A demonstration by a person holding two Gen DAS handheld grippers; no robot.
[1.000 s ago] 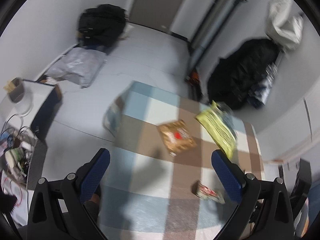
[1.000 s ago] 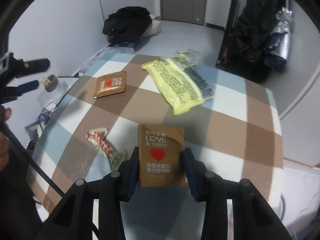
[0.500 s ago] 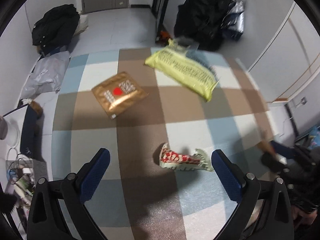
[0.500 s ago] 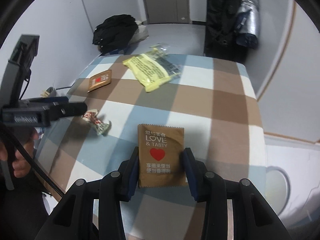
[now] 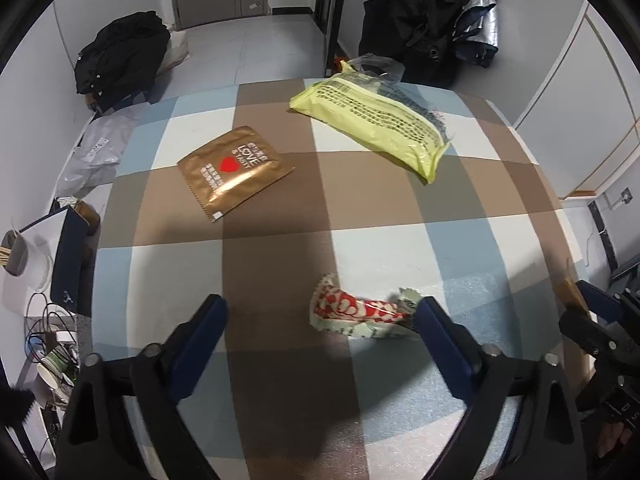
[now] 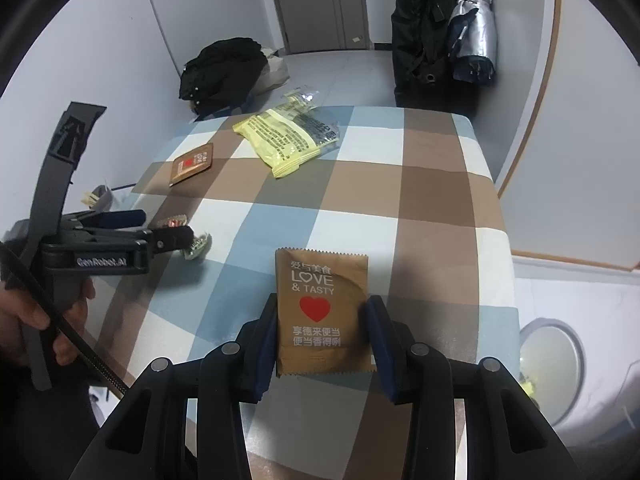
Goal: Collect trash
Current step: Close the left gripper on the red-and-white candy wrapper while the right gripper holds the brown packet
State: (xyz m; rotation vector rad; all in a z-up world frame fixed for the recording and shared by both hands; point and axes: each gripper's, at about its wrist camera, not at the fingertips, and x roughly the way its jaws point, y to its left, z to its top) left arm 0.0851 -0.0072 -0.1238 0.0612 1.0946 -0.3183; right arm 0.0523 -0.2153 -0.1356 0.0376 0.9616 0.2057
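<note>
A crumpled red-and-white wrapper (image 5: 360,312) lies on the checked tablecloth (image 5: 272,264) between the blue fingers of my left gripper (image 5: 320,320); its jaws are closing, the right finger is close beside the wrapper's end and the left is still apart. My right gripper (image 6: 322,320) is shut on a brown "LOVE & TASTY" packet (image 6: 322,308), held above the table. A second brown packet (image 5: 234,166) and a yellow bag (image 5: 372,126) lie farther back. The right wrist view shows the left gripper (image 6: 168,236) over the wrapper (image 6: 198,246).
Black clothes (image 5: 120,52) and a grey bag (image 5: 96,152) lie on the floor left of the table. A dark coat and folded umbrella (image 6: 472,28) hang at the back right. A white round bin (image 6: 552,356) stands beside the table's right edge.
My left gripper swung over the table and came down around the red-and-white wrapper, its jaws narrowing. The right gripper drifted back with the brown packet still in it.
</note>
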